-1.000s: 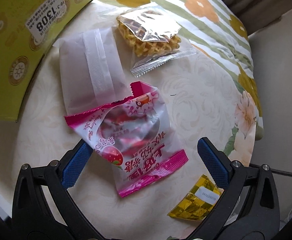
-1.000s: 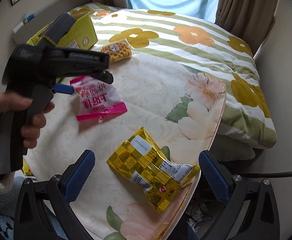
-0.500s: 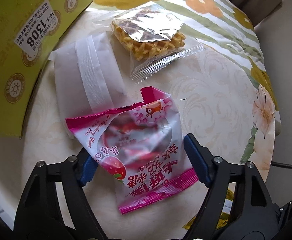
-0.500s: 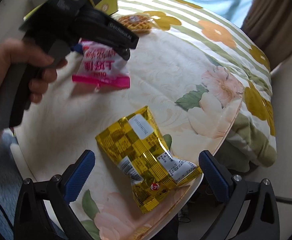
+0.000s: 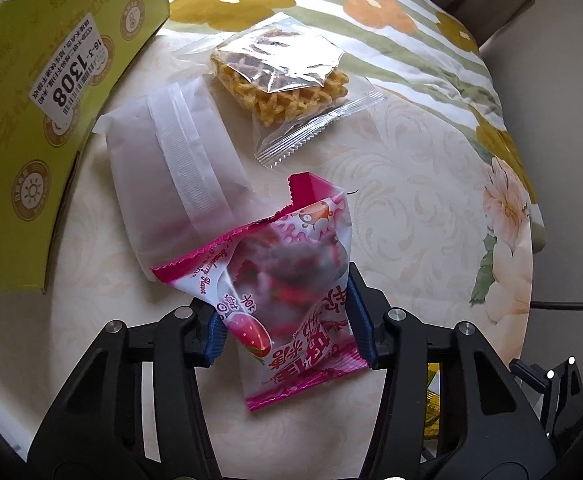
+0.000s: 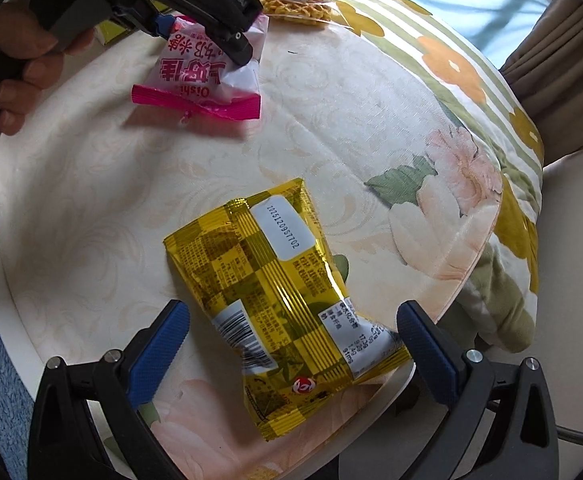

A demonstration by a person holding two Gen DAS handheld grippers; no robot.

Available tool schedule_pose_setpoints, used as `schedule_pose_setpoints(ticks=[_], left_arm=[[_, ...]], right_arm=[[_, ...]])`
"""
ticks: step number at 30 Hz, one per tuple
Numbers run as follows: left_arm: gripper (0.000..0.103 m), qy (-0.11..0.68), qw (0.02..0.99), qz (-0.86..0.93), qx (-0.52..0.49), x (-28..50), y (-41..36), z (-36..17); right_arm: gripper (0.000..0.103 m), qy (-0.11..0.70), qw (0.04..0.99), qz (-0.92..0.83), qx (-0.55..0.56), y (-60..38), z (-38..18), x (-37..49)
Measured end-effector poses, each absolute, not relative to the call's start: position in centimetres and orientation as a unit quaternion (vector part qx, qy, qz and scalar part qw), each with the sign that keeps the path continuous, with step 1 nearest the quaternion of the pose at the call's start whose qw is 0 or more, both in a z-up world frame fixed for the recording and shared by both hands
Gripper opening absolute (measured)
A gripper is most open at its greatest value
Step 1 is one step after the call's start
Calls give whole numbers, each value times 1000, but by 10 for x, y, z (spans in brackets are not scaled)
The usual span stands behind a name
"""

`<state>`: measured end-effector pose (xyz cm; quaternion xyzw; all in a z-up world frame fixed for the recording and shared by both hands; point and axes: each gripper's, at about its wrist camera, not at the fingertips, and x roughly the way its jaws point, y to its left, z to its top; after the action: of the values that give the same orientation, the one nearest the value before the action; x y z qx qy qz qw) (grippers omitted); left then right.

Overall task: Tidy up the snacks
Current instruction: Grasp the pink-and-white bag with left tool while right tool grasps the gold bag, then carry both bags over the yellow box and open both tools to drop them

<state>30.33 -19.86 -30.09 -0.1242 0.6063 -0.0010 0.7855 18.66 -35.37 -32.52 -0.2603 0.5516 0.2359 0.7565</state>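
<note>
- Change since the earlier frames: the left gripper (image 5: 287,320) has drawn its blue pads in from a wide spread until they press on both sides of the pink strawberry packet (image 5: 287,292); the right gripper (image 6: 291,336) has sunk closer over the yellow checked packet (image 6: 279,296), which now fills more of its view.
- Nearest, right-wrist view: the right gripper's fingers stand spread, one on each side of the yellow checked packet's near end, with no pad touching the foil. The packet lies flat at the near right edge of the round table (image 6: 71,200), its lower corner at the rim.
- Middle, left-wrist view: the left gripper pinches the pink strawberry packet across its belly; the film bulges between the pads. Whether the packet has left the cloth is hard to tell here, though the right-wrist view shows a shadow under its lower seam.
- Farther: a white frosted pouch (image 5: 171,168) lies partly under the pink packet's far left corner; beyond it a clear-wrapped waffle snack (image 5: 287,76) rests on the cloth.
- Far left: a green cardboard box (image 5: 43,92), probably the collecting place.
- Step in hand: grasping, one snack per gripper, the left ahead of the right.
- Next move, as judged: lift the pink packet clear of the pouch and carry it left toward the box; the right gripper must settle lower and close across the yellow packet's narrow width without nudging it off the rim.
</note>
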Motion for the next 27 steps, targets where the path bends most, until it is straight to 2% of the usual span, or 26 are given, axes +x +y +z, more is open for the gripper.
schedule_pose_setpoints(ticks=[3,4,7,13,20,27], left_arm=[[46,605,785,-6,-130,300,-196,-297],[46,604,786,-8,-130,299,-195,-296],[46,604,786,-11,-133,298,-194,-294],[46,599,789,-17,-131,293,-194,-287],[46,584,802,-28,-121,286,-196,-268],[46,555,823,-43,-113,275,-193,-235]], right_arm=[[102,554,758,243,-242,-355,-327,192],[95,555,758,248,-236,-355,-327,193],[82,554,760,260,-220,-354,-325,196],[72,558,759,260,-210,-351,-327,196],[52,559,773,254,-158,-359,-319,195],[49,554,790,241,-102,-367,-302,197]])
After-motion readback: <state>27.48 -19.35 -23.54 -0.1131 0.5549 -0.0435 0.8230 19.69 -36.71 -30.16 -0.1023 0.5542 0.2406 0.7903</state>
